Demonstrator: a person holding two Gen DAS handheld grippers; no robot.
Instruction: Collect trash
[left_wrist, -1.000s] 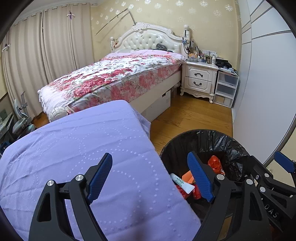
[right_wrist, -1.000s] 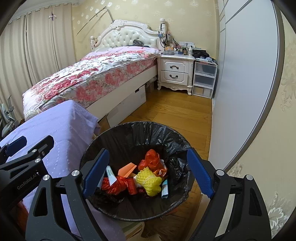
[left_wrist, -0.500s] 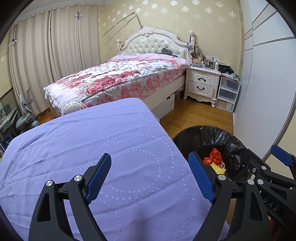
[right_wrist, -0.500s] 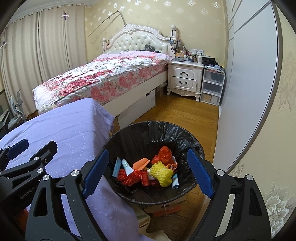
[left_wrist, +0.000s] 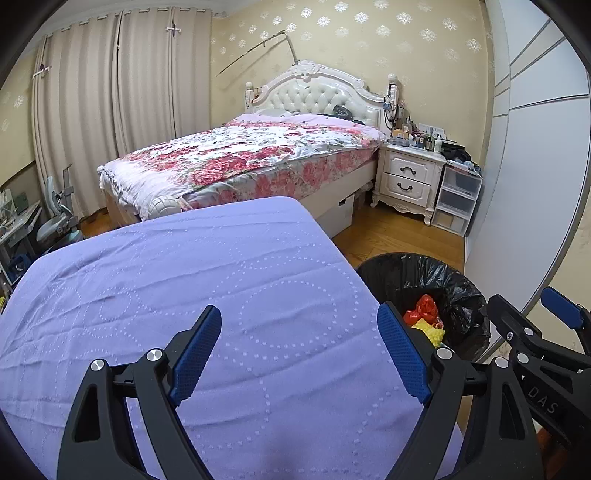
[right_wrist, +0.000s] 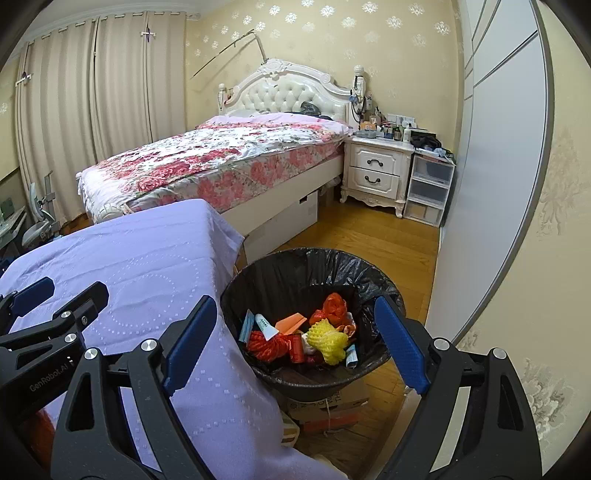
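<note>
- My left gripper (left_wrist: 299, 354) hangs over the lilac-covered desk (left_wrist: 184, 280) with its blue pads spread wide and nothing between them.
- My right gripper (right_wrist: 295, 343) is spread just as wide and also carries nothing; it hovers above the trash bin (right_wrist: 291, 258), which stands on the floor just right of the desk's near right edge.
- The bin's black liner already holds the trash: a yellow foam net (right_wrist: 327, 339), a red crumpled bag (right_wrist: 334, 306), an orange folded paper (right_wrist: 291, 321), a red mesh bundle (right_wrist: 266, 345) and a white tube (right_wrist: 264, 323), all lying at the bottom.
- The desk cloth shows no scrap in either view, from the near edge to the far corner by the bed (left_wrist: 251, 155).
- I judge the collecting step to be at or near its end: both grippers are free and the trash I can see is in the bin.
- At the near left edge of the right wrist view, an orange patch (right_wrist: 40, 424) peeks from behind my left gripper; I cannot tell what it is.
- The next move, as I see it, calls for a look over the near left part of the desk, then a low approach with the pads wide if anything lies there.
- If nothing is left, I need only draw both grippers back.
</note>
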